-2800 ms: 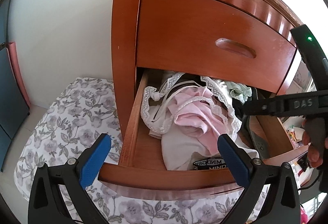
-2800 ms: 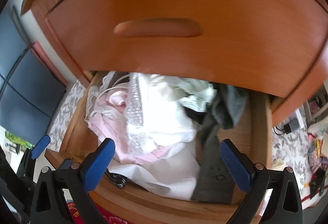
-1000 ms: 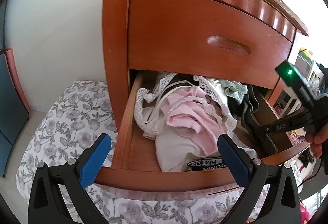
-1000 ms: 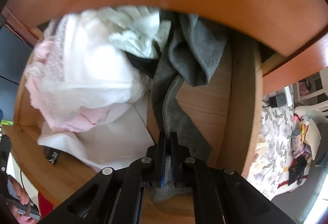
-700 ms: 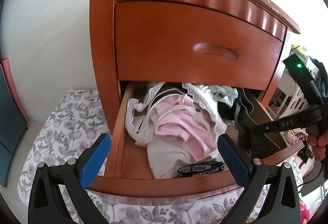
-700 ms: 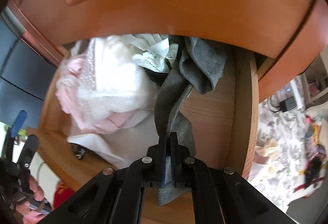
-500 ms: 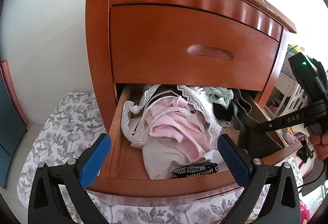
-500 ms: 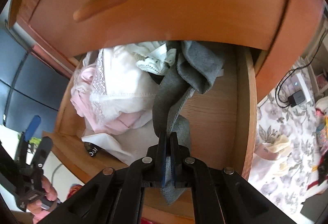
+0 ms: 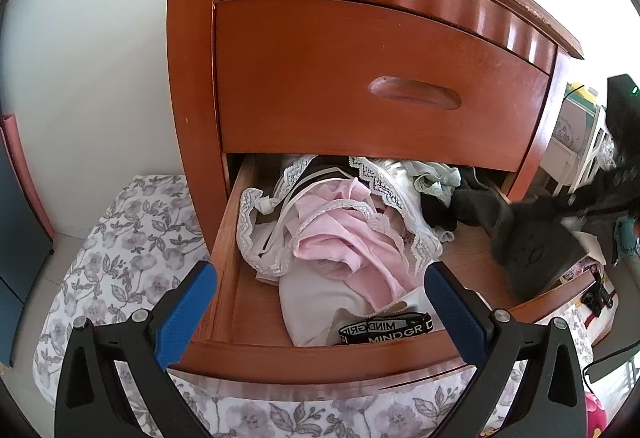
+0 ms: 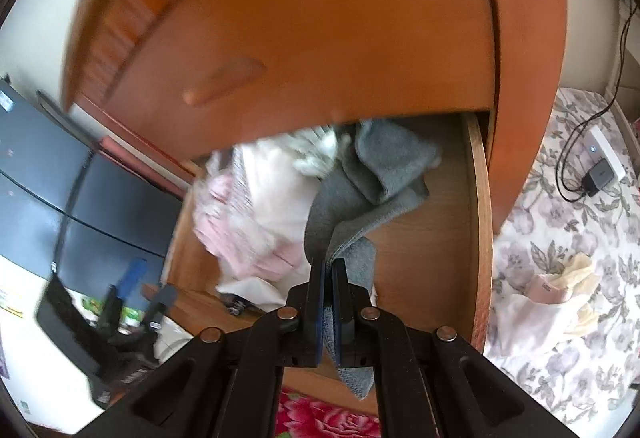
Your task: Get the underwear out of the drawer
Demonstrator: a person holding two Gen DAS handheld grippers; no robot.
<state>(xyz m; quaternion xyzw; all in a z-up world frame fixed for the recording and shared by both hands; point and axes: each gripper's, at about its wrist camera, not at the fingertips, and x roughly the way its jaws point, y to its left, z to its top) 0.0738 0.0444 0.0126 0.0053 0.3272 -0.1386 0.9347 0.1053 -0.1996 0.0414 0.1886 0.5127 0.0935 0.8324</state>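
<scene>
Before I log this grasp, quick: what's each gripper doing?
Left gripper: open, holding nothing, in front of the open drawer.
Right gripper: closed on the grey underwear.

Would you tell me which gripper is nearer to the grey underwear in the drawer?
Right. The right gripper is shut on the grey underwear, drawing it out of the drawer. The left gripper hangs open before the drawer's front, nearer the pink garment.
</scene>
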